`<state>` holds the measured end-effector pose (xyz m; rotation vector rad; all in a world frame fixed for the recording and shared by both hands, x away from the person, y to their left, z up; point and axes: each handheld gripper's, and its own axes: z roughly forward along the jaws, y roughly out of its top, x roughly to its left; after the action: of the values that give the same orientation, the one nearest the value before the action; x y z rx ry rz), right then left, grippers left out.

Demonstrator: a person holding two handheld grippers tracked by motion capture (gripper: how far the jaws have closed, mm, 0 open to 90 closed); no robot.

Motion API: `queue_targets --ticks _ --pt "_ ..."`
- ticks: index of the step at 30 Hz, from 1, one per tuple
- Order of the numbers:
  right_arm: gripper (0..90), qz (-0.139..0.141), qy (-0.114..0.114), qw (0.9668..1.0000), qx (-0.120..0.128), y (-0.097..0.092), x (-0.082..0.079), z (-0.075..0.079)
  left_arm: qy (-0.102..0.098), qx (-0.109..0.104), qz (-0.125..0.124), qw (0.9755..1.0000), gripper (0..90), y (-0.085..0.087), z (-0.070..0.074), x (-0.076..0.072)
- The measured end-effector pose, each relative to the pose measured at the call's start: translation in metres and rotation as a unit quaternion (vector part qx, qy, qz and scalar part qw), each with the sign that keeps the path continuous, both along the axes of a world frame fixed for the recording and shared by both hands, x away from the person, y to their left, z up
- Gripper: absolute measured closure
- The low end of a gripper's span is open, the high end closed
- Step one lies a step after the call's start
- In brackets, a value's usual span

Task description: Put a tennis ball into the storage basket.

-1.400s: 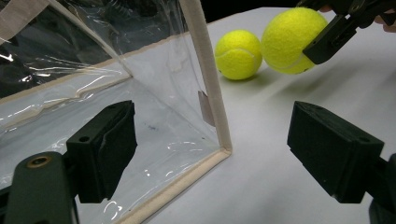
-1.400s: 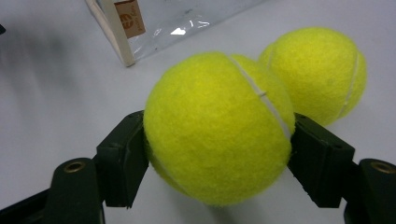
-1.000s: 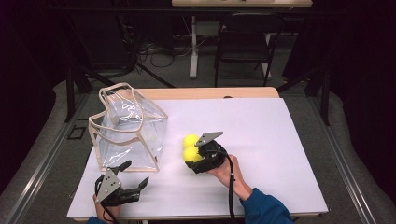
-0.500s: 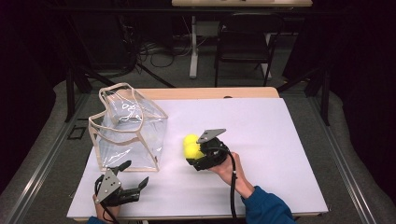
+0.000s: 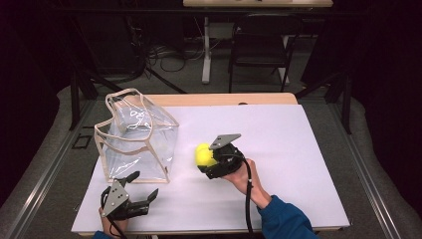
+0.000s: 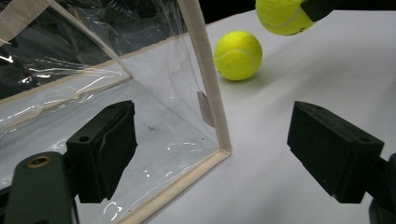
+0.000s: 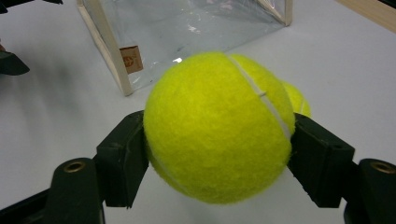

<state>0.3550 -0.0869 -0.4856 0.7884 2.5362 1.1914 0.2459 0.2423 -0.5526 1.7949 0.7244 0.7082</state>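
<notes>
- Fingers of the right gripper (image 7: 217, 154) are clamped on a yellow tennis ball (image 7: 217, 128), one pad on each side; the held ball is clear of the table in the left gripper view.
- Fingers of the left gripper (image 6: 212, 154) stand wide apart with nothing between the pads; its left pad sits in front of the clear bag (image 6: 93, 70) wall, and whether it touches cannot be told.
- Near left of the white table (image 5: 298, 149), the left gripper (image 5: 137, 191) lies low, close to the bag's near bottom edge.
- Right of the bag (image 5: 137, 139), mid-table, the right gripper (image 5: 205, 158) carries the ball (image 5: 204, 155); a hand and blue sleeve (image 5: 283, 219) come in from the near edge.
- Second tennis ball (image 6: 238, 55) rests on the table beyond the bag's corner seam; in the right gripper view only a sliver (image 7: 296, 100) shows behind the held ball.
- Bag stands upright, its top rim sagging; its inside is hard to read through glare.
</notes>
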Motion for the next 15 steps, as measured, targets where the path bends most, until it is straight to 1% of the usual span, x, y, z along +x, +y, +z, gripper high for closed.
queue_targets --ticks 15 --pt "26.8 0.002 -0.01 0.9999 -0.001 0.002 0.006 0.011 0.0 -0.001 0.0 1.0 15.8 0.0 0.0 0.0"
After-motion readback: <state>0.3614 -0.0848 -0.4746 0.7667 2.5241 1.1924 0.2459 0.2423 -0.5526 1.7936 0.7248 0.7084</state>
